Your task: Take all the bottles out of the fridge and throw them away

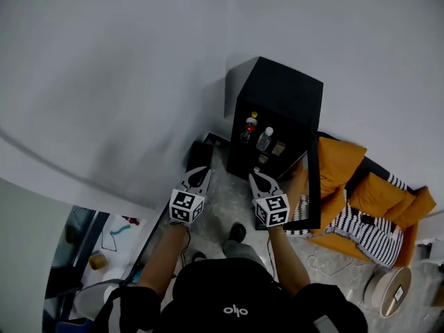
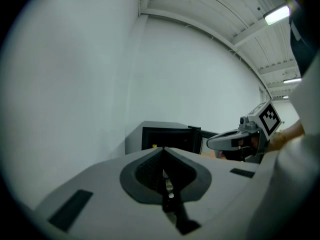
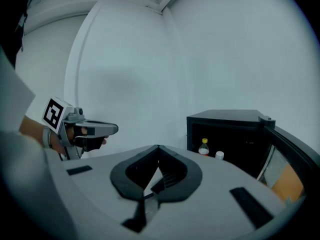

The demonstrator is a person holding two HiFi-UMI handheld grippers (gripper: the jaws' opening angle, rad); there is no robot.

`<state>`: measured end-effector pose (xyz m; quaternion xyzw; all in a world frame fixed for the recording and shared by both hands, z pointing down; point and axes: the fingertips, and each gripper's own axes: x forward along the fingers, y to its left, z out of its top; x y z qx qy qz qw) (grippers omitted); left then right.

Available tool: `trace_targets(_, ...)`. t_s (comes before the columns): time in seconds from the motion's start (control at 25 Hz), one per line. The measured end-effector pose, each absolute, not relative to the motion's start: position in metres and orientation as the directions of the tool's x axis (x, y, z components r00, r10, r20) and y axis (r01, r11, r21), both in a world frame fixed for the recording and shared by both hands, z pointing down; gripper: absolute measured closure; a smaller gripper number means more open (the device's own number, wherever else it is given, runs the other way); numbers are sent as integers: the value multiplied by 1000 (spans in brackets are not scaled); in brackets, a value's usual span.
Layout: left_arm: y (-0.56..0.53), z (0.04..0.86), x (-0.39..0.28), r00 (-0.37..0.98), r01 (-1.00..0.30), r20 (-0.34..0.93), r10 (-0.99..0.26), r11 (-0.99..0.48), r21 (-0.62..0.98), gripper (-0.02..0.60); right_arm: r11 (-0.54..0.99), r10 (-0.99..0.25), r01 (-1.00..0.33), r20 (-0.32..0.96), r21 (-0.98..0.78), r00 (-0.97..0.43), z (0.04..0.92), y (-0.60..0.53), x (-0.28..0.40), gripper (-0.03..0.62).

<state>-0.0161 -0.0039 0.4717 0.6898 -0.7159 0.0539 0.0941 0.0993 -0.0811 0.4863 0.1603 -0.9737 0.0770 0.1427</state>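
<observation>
White walls and pale floor frame the scene; the left gripper (image 1: 200,174) and right gripper (image 1: 259,179) have jaws pressed together, empty, evidently in approach. Beyond them, right of centre, the open fridge (image 1: 277,92) holds a yellow-capped bottle (image 1: 250,127) and a white-capped bottle (image 1: 264,139), neither yet removed.

The left tongs (image 2: 164,151), jaws pressed together with nothing between them, point toward the open black fridge (image 2: 155,136) against a white wall (image 2: 190,74), the right tongs (image 2: 212,143) alongside.

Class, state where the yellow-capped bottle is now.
The yellow-capped bottle stands inside the open fridge, left of the white-capped bottle in the head view.
</observation>
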Motion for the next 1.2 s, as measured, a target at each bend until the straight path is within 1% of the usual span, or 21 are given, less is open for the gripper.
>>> trace_targets(0.32,-70,468,-15,-46,-997,216,-975,58,47,575,940,-270,-316,286,-126,-919,482,-144,93,586)
trace_targets(0.52,-92,470,-10,-42,-997,220,-975,55,53,575,940,-263,-311,287,-139,-921,486,-165,92,586)
trace_targets(0.72,-108,473,-21,-29,-997,224,-974,43,58,575,937,-269,-320,292,-144,-918,490,-178,82,586)
trace_targets(1.2,-134,484,-71,83,-993,215,-973,-63,98,575,910,-337,-395,334,-123,-880,508,-189,27,586)
